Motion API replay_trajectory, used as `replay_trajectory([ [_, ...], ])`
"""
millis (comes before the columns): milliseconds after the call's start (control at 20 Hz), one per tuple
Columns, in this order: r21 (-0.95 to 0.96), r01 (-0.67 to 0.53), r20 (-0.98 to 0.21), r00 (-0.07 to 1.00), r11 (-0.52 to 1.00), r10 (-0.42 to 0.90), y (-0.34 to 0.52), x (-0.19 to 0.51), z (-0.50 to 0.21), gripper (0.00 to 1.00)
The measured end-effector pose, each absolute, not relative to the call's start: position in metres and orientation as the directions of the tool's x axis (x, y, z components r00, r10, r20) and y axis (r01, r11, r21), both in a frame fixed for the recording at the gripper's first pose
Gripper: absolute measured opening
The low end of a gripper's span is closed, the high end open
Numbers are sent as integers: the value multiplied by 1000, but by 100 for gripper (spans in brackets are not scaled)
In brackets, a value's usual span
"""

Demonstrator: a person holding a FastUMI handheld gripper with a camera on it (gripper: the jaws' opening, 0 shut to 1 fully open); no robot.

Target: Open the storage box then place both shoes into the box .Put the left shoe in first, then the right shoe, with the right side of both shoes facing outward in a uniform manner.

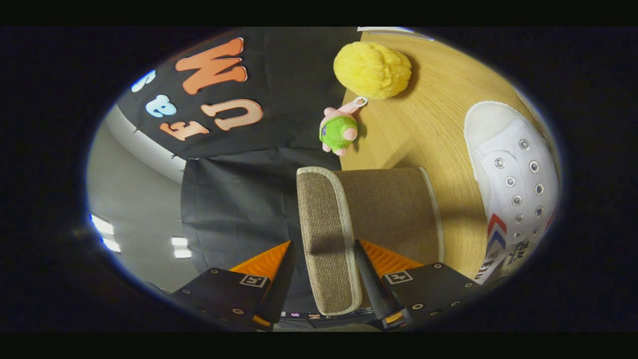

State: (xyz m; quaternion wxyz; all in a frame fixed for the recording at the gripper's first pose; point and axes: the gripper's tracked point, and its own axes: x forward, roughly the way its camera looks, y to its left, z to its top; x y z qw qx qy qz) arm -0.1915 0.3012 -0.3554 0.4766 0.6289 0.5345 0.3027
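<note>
Gripper view, rolled sideways so that the wooden table (428, 129) ran up the right of the scene. The gripper (323, 259) had its two fingers spread apart, one on either side of the flap-like lid (326, 239) of the brown fabric storage box (389, 209). The lid, edged with pale piping, stood between the fingers; whether either finger pressed on it could not be told. The box body lay just behind the lid, on the table; its interior was hidden, so any contents could not be made out. A white lace-up shoe (518, 184) with metal eyelets and red and blue stripes lay on the table beside the box, apart from it. Beyond the box, a small pink plush toy in green (339, 130) and a yellow fluffy ball (371, 70) rested near the table edge, close together.
</note>
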Motion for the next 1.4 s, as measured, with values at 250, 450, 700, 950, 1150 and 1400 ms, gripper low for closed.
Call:
replay_trajectory([
  [250,931,360,-157,257,56,954,304,-195,-359,42],
  [450,934,349,-184,270,82,945,304,-191,-354,25],
  [700,953,301,-120,248,41,961,312,-193,-330,16],
  [950,956,294,-97,247,21,964,316,-193,-325,11],
  [1150,922,384,-130,195,47,972,324,-202,-336,10],
  [1400,932,362,-94,232,4,968,322,-194,-325,5],
])
